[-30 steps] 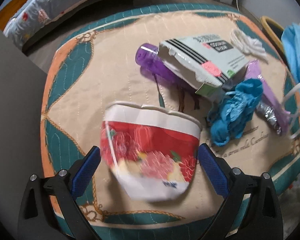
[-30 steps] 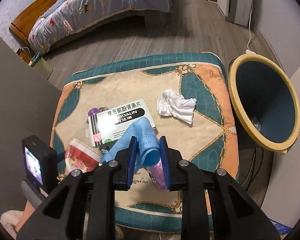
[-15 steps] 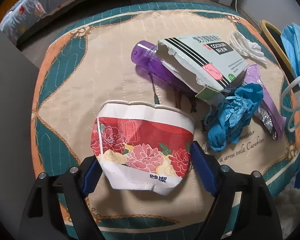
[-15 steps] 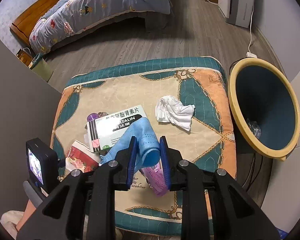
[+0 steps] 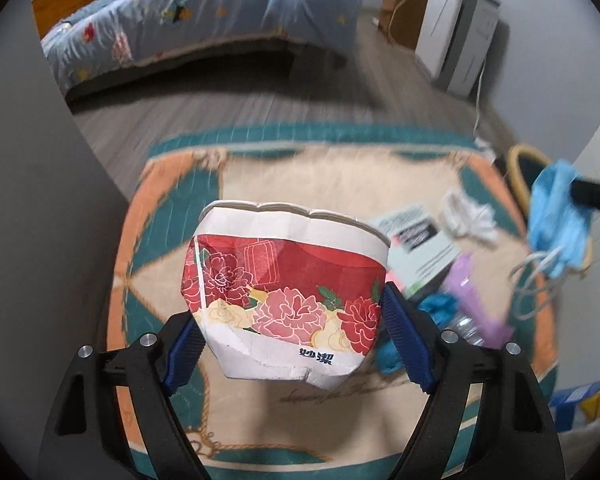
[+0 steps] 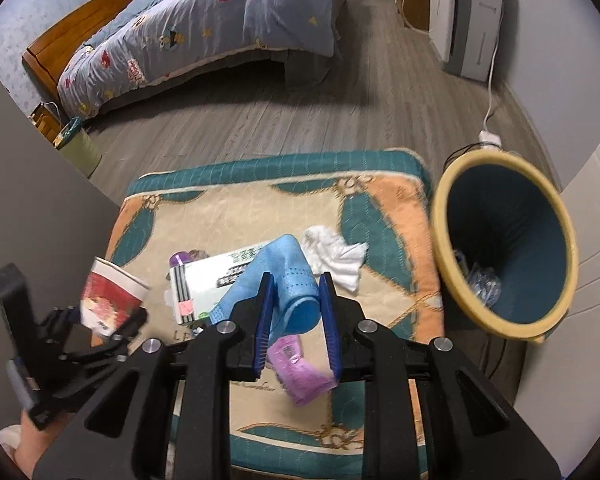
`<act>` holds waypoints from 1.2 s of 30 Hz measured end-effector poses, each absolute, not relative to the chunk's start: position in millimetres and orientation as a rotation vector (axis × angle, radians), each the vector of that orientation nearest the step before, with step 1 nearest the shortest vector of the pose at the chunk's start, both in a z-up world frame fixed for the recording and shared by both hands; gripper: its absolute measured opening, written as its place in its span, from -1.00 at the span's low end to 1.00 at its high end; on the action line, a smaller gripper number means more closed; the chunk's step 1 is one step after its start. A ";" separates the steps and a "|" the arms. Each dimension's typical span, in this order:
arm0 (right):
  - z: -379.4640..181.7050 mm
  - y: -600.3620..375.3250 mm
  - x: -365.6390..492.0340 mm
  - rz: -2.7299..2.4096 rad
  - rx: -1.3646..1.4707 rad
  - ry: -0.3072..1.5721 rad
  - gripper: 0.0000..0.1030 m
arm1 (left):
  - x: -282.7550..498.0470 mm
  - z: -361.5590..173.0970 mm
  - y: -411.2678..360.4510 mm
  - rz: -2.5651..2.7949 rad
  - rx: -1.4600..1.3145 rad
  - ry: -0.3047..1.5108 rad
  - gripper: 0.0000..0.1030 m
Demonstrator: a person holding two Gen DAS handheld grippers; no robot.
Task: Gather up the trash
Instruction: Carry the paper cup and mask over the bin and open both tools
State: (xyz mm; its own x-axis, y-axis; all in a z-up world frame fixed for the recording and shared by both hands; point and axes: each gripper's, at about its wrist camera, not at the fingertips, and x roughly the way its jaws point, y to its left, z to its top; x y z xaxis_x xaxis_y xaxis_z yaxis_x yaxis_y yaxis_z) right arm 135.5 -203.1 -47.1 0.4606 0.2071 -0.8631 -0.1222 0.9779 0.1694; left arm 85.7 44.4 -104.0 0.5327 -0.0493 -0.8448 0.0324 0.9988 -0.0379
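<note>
We held the crushed paper cup (image 5: 286, 300) pinched in the left gripper (image 5: 290, 340), lifted above the near left corner of the cushion (image 6: 236, 216). The right gripper (image 6: 296, 308) clamped the blue face mask (image 6: 278, 276) (loops dangling), near the cushion's right edge, beside the bin (image 6: 504, 240).

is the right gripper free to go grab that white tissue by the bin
Probably not yet: the right gripper is shut on the blue face mask. The white tissue lies uncovered just ahead, so only the full grip hinders it.
</note>
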 end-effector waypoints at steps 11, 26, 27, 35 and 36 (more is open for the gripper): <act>-26.5 -246.6 155.7 0.113 0.054 1.012 -0.56 | 103.7 -14.9 2.4 -0.197 0.096 0.878 0.59; -39.7 -306.7 176.3 0.024 0.034 1.026 -0.56 | 136.9 -25.9 -49.0 -0.329 0.111 0.865 0.60; -39.5 -312.9 177.6 0.018 0.042 1.025 -0.56 | 139.5 -28.7 -54.4 -0.340 0.102 0.874 0.60; -38.2 -369.1 186.2 -0.044 0.111 1.015 -0.56 | 137.3 -39.0 -91.4 -0.386 0.165 0.877 0.60; -37.5 -375.9 186.4 -0.053 0.111 1.013 -0.56 | 136.5 -39.5 -95.6 -0.393 0.166 0.877 0.60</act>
